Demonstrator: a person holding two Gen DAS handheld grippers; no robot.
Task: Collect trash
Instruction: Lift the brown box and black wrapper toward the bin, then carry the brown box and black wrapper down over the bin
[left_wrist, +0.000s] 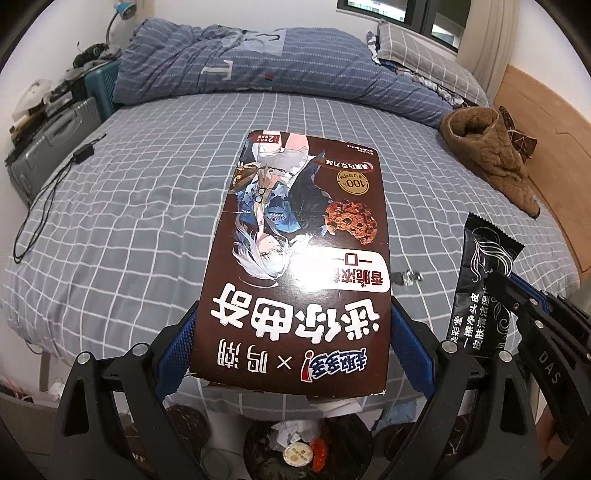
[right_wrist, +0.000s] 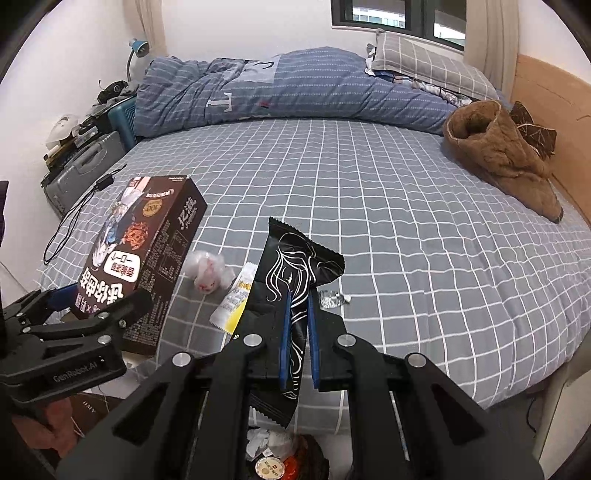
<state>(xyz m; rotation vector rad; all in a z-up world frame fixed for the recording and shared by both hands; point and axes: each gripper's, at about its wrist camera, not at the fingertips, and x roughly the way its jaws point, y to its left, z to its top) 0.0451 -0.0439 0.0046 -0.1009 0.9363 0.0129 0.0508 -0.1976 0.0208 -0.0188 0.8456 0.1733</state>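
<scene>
A folded blue quilt (right_wrist: 295, 92) lies across the far end of the checked bed (right_wrist: 406, 221), well ahead of the gripper. A brown padded garment (right_wrist: 502, 155) sits ahead to its right, a grey suitcase (right_wrist: 85, 166) ahead to its left, beside the bed.

Centre frame, the cookie box (left_wrist: 295, 266) is dark brown with white lettering. At lower right, the wipe packet (left_wrist: 480, 284) is black with white line art. Beneath them, the bedsheet (left_wrist: 129, 221) is grey-blue with a white grid. At upper right, the fleece garment (left_wrist: 491, 147) is brown.
</scene>
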